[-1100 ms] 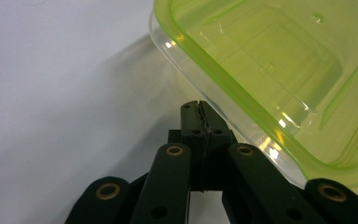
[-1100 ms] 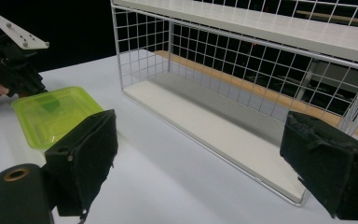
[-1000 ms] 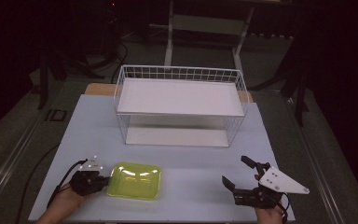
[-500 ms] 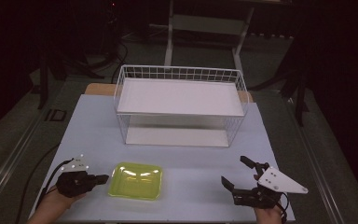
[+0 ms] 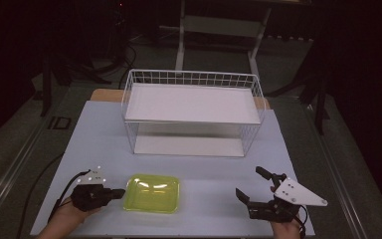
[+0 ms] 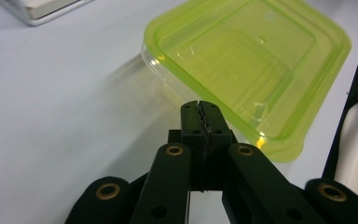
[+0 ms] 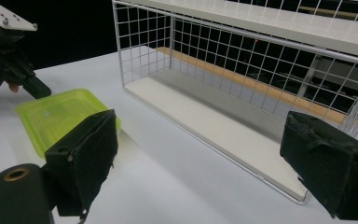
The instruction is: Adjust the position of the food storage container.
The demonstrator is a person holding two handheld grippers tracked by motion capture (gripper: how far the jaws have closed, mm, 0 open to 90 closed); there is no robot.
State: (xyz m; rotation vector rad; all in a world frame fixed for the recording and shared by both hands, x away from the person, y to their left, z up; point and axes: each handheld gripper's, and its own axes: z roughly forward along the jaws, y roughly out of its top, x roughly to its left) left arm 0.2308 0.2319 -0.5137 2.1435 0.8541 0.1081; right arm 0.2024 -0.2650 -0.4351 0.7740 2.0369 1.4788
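- The yellow-green lidded container (image 5: 152, 193) lies flat on the white counter (image 5: 94, 139), near its front edge and left of centre, well in front of the wire rack (image 5: 193, 112)
- The left hand-held gripper (image 5: 118, 192) is clenched, its two black jaws pressed together with nothing between them; in the left gripper view the tips (image 6: 199, 106) sit right at the container's (image 6: 251, 60) near edge, and I cannot tell whether they touch it
- The person's left hand (image 5: 68, 215) grips that tool just left of the container
- The right hand-held gripper (image 5: 252, 185) is released, jaws spread wide and empty, over the front right of the counter, well apart from the container
- In the right gripper view the container (image 7: 60, 116) shows beyond the left jaw, with the left hand-held gripper (image 7: 39, 91) at its far corner
- The wire rack (image 7: 242, 84) has a white board as its floor and another across its top
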